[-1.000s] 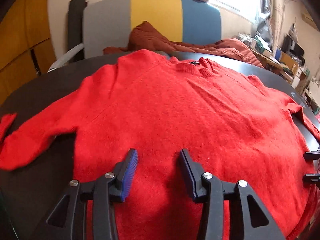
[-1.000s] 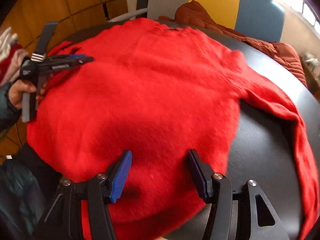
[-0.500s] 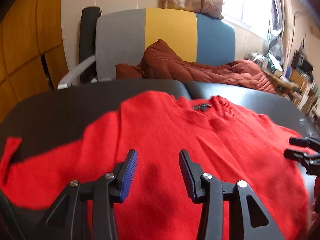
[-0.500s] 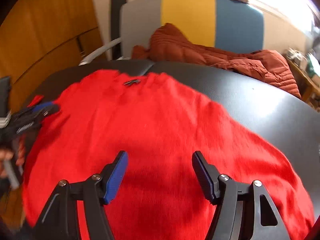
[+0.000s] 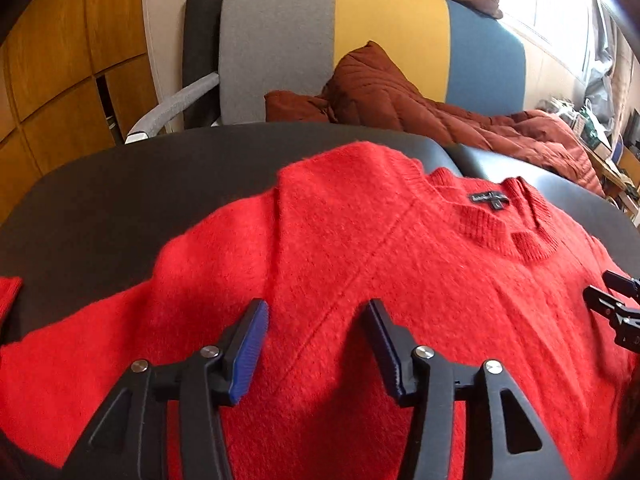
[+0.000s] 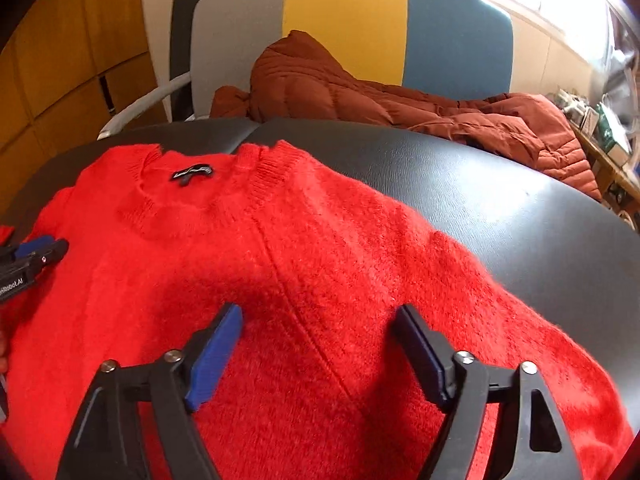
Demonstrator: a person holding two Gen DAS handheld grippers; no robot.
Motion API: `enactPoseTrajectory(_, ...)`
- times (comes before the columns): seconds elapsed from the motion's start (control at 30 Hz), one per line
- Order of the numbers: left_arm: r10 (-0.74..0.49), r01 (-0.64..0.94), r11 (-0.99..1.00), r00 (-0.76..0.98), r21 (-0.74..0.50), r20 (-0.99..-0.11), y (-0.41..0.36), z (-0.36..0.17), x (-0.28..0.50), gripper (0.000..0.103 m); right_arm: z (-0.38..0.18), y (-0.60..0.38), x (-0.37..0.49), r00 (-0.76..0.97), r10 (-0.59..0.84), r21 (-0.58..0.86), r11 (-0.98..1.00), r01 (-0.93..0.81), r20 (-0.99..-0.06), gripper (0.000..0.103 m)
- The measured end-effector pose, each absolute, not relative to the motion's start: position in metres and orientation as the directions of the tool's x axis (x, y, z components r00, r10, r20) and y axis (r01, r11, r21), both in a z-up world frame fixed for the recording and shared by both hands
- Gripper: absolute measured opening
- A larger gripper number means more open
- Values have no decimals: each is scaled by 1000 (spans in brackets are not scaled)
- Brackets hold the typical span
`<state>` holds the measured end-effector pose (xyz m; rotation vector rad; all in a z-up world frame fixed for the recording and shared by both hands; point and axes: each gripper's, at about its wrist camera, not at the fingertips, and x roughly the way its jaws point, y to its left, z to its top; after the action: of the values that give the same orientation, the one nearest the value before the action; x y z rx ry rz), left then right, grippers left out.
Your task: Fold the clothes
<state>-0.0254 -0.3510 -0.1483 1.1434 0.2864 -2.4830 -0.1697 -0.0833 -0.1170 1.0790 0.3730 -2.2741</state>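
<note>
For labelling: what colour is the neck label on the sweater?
Black, with pale lettering, on the neck label of the sweater; right wrist view.

Both tools share one build. The left gripper [image 5: 316, 320] has black plastic arms with triangular cut-outs, silver screw heads at the pivots and ribbed blue pads [image 5: 250, 350]. The right gripper [image 6: 320, 328] matches it; white lettering on the left one's side, seen from the right wrist, is partly cut off, perhaps "Robot.AI".

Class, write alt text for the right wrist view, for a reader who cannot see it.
A red sweater lies spread on a black table, collar and label at the far end. The right gripper is open above it, nothing between its jaws; the left gripper shows at the left edge. Behind stands a striped chair with a rust jacket.
</note>
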Motion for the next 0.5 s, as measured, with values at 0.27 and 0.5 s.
enactPoseTrajectory(0.27,-308,456,-890,-584,10,-751,-384,-149,-71,63,-121,-118,-208,-520,-379,-25,-790,613,-765,90)
enactPoseTrajectory(0.5,-316,469,-883,-586,6,-746,-398,-147,-82,63,-123,-124,-220,-527,-371,-23,-801,598,-764,99)
